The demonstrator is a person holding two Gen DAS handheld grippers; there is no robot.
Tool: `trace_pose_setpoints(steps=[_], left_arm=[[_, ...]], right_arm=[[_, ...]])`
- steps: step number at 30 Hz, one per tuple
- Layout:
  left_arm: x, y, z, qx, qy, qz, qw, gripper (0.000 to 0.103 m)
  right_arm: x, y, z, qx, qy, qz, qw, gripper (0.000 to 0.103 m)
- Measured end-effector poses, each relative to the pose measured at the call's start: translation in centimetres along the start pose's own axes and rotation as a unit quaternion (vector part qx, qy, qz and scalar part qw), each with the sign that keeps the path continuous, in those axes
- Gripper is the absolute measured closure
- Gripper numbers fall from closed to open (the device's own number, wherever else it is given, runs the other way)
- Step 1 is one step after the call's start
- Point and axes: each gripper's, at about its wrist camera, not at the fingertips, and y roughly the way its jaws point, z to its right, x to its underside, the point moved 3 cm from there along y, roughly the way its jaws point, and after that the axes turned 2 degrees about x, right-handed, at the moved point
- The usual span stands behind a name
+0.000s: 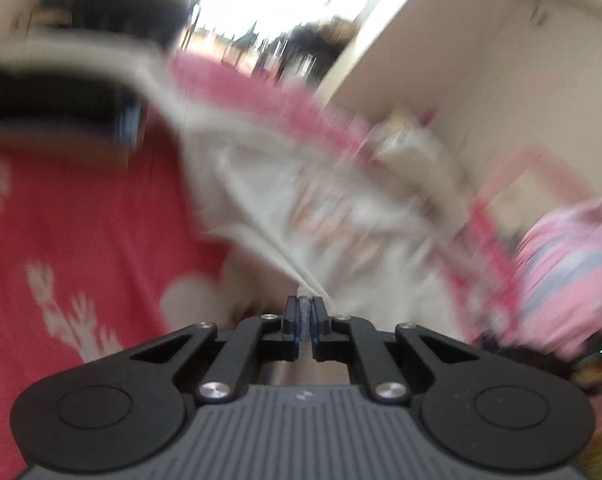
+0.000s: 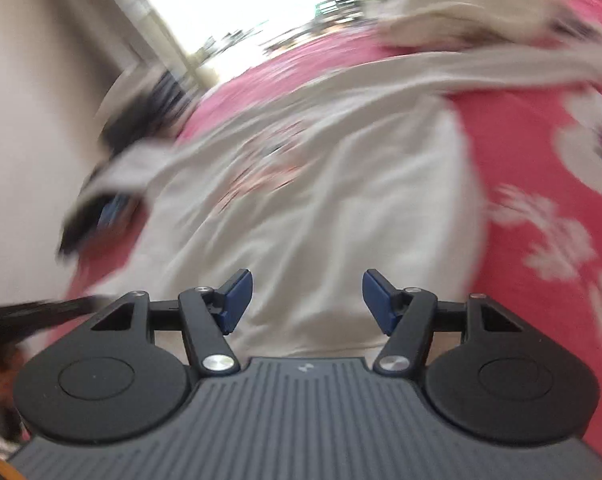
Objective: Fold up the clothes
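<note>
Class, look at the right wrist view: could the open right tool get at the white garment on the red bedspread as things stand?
Probably yes. The right tool is open with the white garment spread directly ahead on the red bedspread, and nothing shows between them. Motion blur hides the exact gap.

Garment [image 2: 321, 208] lies on bedspread [image 2: 521, 152], pile [image 1: 569, 264] right.

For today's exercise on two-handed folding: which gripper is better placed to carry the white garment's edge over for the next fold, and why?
Left. The left gripper is already shut on a pinch of the white garment, which pulls taut from its tips. The right gripper is open above the cloth, gripping nothing, over the red patterned cover.
</note>
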Motion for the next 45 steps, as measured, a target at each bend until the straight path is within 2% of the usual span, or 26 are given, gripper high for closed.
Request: trace_pose_setpoints(steps=[1, 3, 6, 9, 12, 15, 17, 19, 20, 22, 24, 26, 28, 30, 31, 32, 33, 37, 39, 41, 43, 44, 45], left_arm=[[0.0, -1.4, 0.0, -0.018, 0.002, 0.005, 0.9998, 0.098], [1.0, -2.9, -1.0, -0.064, -0.005, -0.011, 0.9979, 0.098], [4.3, -2.4, -5.1, -0.123, -0.069, -0.074, 0.9872, 0.1], [6.2, -1.5, -6.9, -0.152, -0.089, -0.09, 0.9802, 0.101], [6.5, -1.0, -6.9, -0.165, -0.078, -0.092, 0.979, 0.1], [7.2, 0.2, -7.9, -0.2, -0.069, -0.13, 0.9686, 0.1], [7.9, 0.3, -9.2, -0.208, -0.081, -0.157, 0.9621, 0.099], [7.7, -0.6, -9.5, -0.21, -0.081, -0.149, 0.9628, 0.092], [7.3, -1.2, -9.3, -0.219, -0.068, -0.135, 0.9641, 0.085], [6.1, -2.3, -8.5, -0.231, -0.03, -0.1, 0.9673, 0.081], [4.9, -2.7, -7.0, -0.217, 0.016, -0.076, 0.973, 0.08], [3.9, -1.8, -5.0, -0.183, 0.07, -0.07, 0.9781, 0.072], [3.9, 0.5, -2.5, -0.14, 0.129, -0.084, 0.9781, 0.066], [4.9, 3.2, -0.4, -0.101, 0.169, -0.108, 0.9745, 0.065], [5.5, 4.6, 0.7, -0.081, 0.189, -0.12, 0.9712, 0.065], [6.0, 6.0, 1.7, -0.061, 0.209, -0.132, 0.9671, 0.065], [6.6, 7.0, 2.5, -0.049, 0.219, -0.141, 0.9642, 0.065], [8.1, 8.8, 3.2, -0.041, 0.212, -0.157, 0.9637, 0.067], [8.1, 8.9, 2.6, -0.043, 0.198, -0.161, 0.9658, 0.069], [8.2, 8.9, 2.1, -0.046, 0.185, -0.165, 0.9678, 0.069], [8.3, 8.9, 1.6, -0.049, 0.171, -0.169, 0.9695, 0.069], [8.3, 8.9, 1.4, -0.049, 0.164, -0.17, 0.9704, 0.069], [8.4, 8.8, 1.2, -0.048, 0.16, -0.171, 0.9711, 0.069]], right_arm=[[0.1, -0.2, 1.1, 0.001, 0.024, 0.006, 1.0, 0.042], [0.5, -0.3, 3.0, 0.002, 0.071, 0.014, 0.997, 0.042], [1.4, 0.0, 5.2, 0.003, 0.131, 0.01, 0.991, 0.042], [1.5, 0.3, 6.4, 0.006, 0.161, 0.006, 0.987, 0.042], [1.5, -0.2, 7.4, 0.011, 0.176, 0.012, 0.984, 0.042], [1.9, -0.6, 8.8, 0.019, 0.211, 0.012, 0.977, 0.042], [2.4, -0.4, 10.0, 0.026, 0.247, -0.001, 0.969, 0.042], [3.1, -0.2, 11.1, 0.029, 0.283, -0.016, 0.959, 0.042], [3.4, -0.2, 11.5, 0.025, 0.297, -0.02, 0.954, 0.042], [3.6, -0.2, 11.7, 0.012, 0.313, -0.018, 0.95, 0.041], [3.5, 0.0, 11.5, 0.002, 0.316, -0.02, 0.949, 0.041], [3.5, 0.6, 10.9, -0.007, 0.307, -0.029, 0.951, 0.041], [3.4, 1.2, 10.0, -0.011, 0.284, -0.044, 0.958, 0.041], [3.1, 1.9, 8.9, 0.002, 0.246, -0.059, 0.967, 0.043], [2.8, 2.2, 8.4, 0.01, 0.223, -0.063, 0.973, 0.058], [2.5, 2.4, 7.8, 0.019, 0.199, -0.066, 0.978, 0.089], [2.2, 2.5, 7.3, 0.021, 0.185, -0.067, 0.98, 0.09], [-0.4, 2.2, 3.5, -0.002, 0.148, -0.037, 0.988, 0.092], [-2.2, 2.7, -0.1, -0.035, 0.113, -0.024, 0.993, 0.092], [-3.6, 4.8, -4.3, -0.066, 0.061, -0.033, 0.995, 0.089], [-3.7, 7.7, -8.5, -0.098, 0.011, -0.061, 0.993, 0.086], [-3.4, 9.5, -10.3, -0.113, -0.008, -0.084, 0.99, 0.073], [-3.2, 11.1, -11.8, -0.125, -0.022, -0.106, 0.986, 0.064]])
